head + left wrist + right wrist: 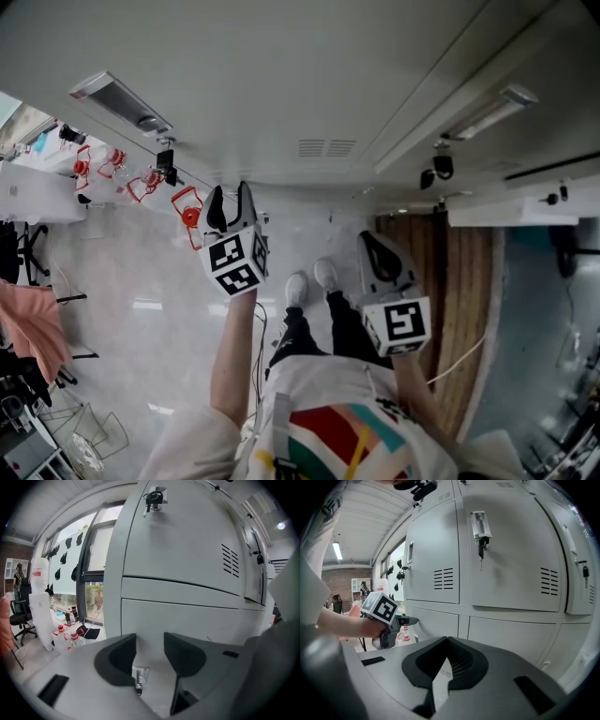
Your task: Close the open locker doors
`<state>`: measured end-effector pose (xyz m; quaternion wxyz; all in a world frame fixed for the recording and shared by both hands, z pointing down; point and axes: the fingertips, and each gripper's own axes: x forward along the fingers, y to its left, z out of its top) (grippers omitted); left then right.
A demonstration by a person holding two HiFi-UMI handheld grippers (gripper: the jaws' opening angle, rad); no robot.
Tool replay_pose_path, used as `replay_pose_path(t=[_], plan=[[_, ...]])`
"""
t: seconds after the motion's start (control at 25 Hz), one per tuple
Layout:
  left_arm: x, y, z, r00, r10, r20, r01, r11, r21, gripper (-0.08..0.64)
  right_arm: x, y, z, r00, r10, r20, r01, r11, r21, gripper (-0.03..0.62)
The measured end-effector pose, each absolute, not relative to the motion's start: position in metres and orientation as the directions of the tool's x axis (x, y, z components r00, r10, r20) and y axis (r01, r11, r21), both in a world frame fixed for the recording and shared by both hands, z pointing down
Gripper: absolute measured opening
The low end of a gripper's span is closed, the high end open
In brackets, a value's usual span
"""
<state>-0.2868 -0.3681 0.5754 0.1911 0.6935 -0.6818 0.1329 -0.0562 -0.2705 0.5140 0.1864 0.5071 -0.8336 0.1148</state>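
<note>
Jaws of the left gripper (pixel 149 638) stand about half apart, gripping nothing. A small metal latch (pixel 139 677) on the lower locker door (pixel 187 620) sits between them, pads clear of it. The gripper is held low and close against the grey locker bank (pixel 461 620), likely to line up on that door and press it home. I cannot tell whether the door sits flush.

Further right, the upper doors (pixel 511 559) look shut: pale grey, vent slots, a key (pixel 481 545) hanging in one lock.

Right gripper (pixel 446 641) — jaws together, empty, held back from the lockers; probably idle while the left works.
</note>
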Motion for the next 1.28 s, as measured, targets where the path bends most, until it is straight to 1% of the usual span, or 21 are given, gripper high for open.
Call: replay_pose_path(t=[0.2, 0.32, 0.44, 0.68, 0.8, 0.96, 1.12, 1.2, 1.28], plan=[[-0.287, -0.367, 0.570, 0.045, -0.891, 0.452, -0.996, -0.007, 0.085, 0.173, -0.061, -0.273, 0.509, -0.429, -0.803, 0.414, -0.880, 0.475, 0.009, 0.005], [-0.283, -0.367, 0.545, 0.071, -0.919, 0.388, -0.993, -0.030, 0.112, 0.175, -0.065, -0.275, 0.503, -0.435, -0.807, 0.399, -0.879, 0.478, 0.009, 0.005], [-0.277, -0.364, 0.512, 0.084, -0.941, 0.327, -0.994, -0.058, 0.088, 0.175, -0.070, -0.278, 0.493, -0.442, -0.816, 0.372, -0.877, 0.481, 0.014, 0.005], [-0.262, -0.354, 0.451, 0.121, -0.966, 0.228, -0.987, -0.092, 0.133, 0.168, -0.077, -0.292, 0.456, -0.449, -0.849, 0.279, -0.879, 0.476, 0.033, 0.005], [-0.252, -0.351, 0.418, 0.131, -0.978, 0.163, -0.986, -0.112, 0.121, 0.128, -0.078, -0.298, 0.434, -0.455, -0.864, 0.215, -0.878, 0.476, 0.055, 0.005], [-0.242, -0.345, 0.383, 0.139, -0.986, 0.094, -0.985, -0.127, 0.121, 0.041, -0.079, -0.303, 0.408, -0.462, -0.875, 0.142, -0.878, 0.474, 0.069, 0.005], [-0.231, -0.333, 0.361, 0.175, -0.985, 0.014, -0.980, -0.172, 0.101, 0.015, -0.082, -0.310, 0.388, -0.483, -0.873, 0.062, -0.869, 0.487, 0.082, 0.005], [-0.224, -0.330, 0.359, 0.203, -0.979, 0.001, -0.976, -0.203, 0.078, 0.008, -0.081, -0.313, 0.378, -0.496, -0.868, 0.021, -0.864, 0.496, 0.089, 0.005], [-0.218, -0.322, 0.360, 0.213, -0.977, 0.006, -0.974, -0.212, 0.075, 0.006, -0.078, -0.312, 0.374, -0.503, -0.864, 0.013, -0.858, 0.502, 0.107, 0.005]])
